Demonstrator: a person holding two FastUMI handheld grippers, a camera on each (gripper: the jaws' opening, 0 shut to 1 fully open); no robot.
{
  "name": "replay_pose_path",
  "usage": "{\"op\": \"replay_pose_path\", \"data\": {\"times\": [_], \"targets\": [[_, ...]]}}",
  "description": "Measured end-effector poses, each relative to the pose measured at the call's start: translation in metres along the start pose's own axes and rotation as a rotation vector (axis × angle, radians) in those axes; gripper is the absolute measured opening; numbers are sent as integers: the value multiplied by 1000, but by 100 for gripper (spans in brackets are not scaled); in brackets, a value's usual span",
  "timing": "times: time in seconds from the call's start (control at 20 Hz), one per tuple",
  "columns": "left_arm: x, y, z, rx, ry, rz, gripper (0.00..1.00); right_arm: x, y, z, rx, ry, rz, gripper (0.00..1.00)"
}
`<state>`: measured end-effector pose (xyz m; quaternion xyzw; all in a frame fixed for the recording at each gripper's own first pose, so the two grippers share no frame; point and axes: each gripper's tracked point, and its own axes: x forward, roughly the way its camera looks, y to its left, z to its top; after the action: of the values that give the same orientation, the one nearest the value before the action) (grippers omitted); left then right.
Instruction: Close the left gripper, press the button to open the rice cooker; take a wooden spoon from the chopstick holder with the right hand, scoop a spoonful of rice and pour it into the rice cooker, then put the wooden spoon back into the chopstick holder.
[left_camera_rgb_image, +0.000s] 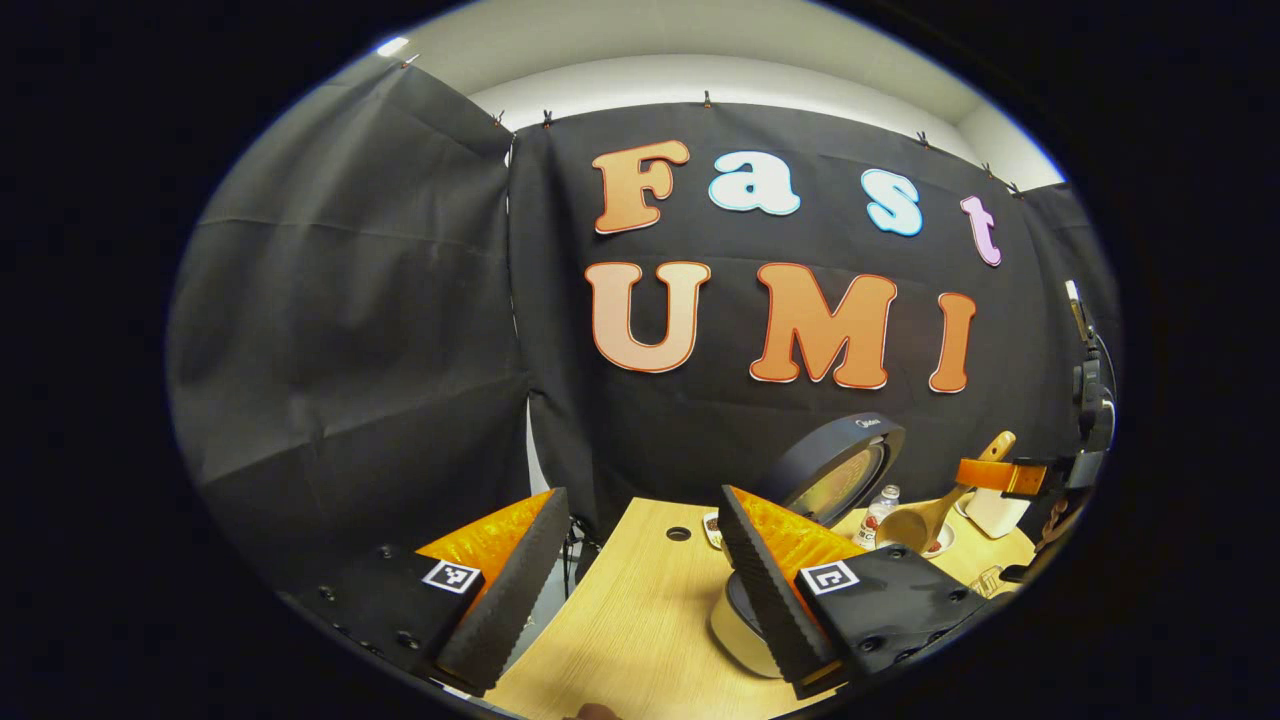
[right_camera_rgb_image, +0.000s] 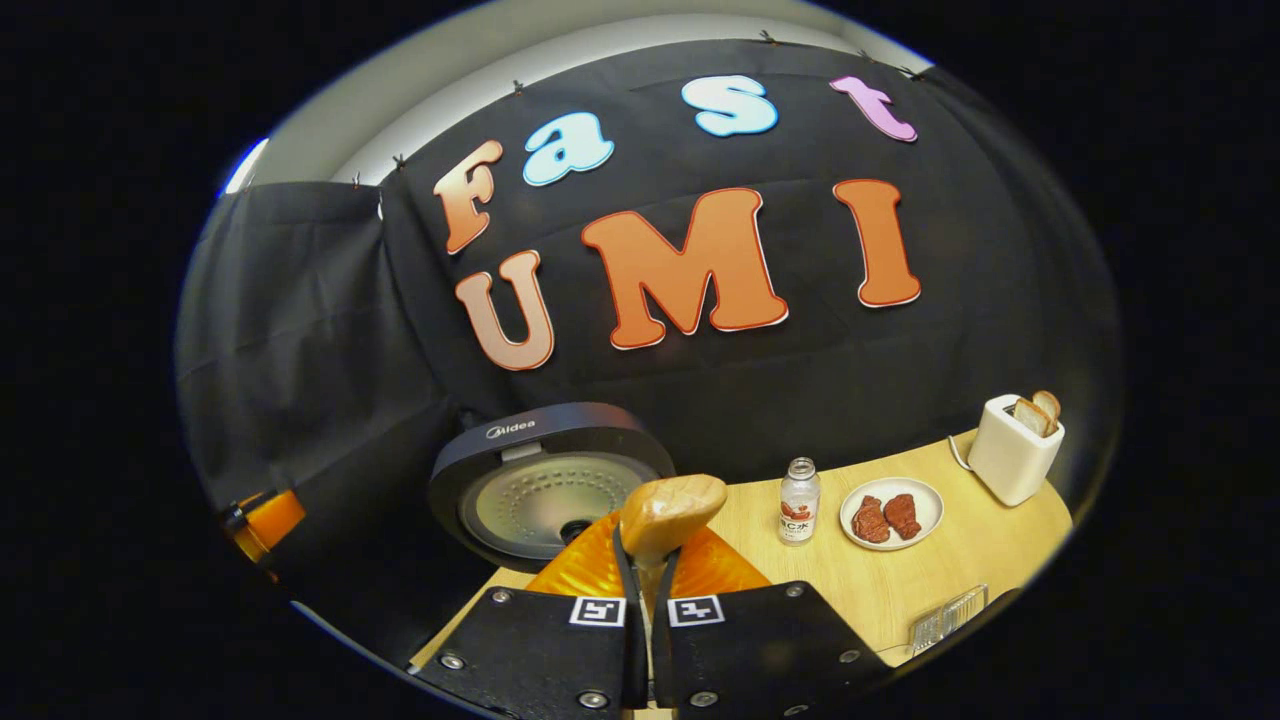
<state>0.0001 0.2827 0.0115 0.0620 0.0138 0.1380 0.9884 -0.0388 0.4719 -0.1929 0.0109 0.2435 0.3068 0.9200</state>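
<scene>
Both fingers of the right gripper (right_camera_rgb_image: 648, 585) are clamped on the wooden spoon (right_camera_rgb_image: 668, 512), bowl forward, the open rice cooker (right_camera_rgb_image: 550, 480) just left; the left gripper (left_camera_rgb_image: 640, 560) is spread wide.

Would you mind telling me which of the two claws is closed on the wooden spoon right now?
The right claw: its fingers press together on the wooden spoon, bowl end sticking out ahead. The left claw is wide open, gripping nothing, beside the rice cooker with its raised lid.

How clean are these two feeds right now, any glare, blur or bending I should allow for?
Left gripper view: sharp, evenly lit, with the table edge and cloth wall bowed by the fisheye. Right gripper view: also sharp; the wooden spoon close to the lens looks oversized, the rice cooker lid shows a soft sheen, no harsh glare.
</scene>
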Motion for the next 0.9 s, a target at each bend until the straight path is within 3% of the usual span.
{"op": "replay_pose_path", "data": {"times": [0.5,0.65,0.9], "targets": [[4,2,-4,18,7,17,100,8,14,-22,-300,11,30,1],[5,1,-4,11,10,16,100,9,14,-25,-276,20,38,2],[5,3,-2,-3,5,28,100,8,0,-17,-125,19,33,1]]}}
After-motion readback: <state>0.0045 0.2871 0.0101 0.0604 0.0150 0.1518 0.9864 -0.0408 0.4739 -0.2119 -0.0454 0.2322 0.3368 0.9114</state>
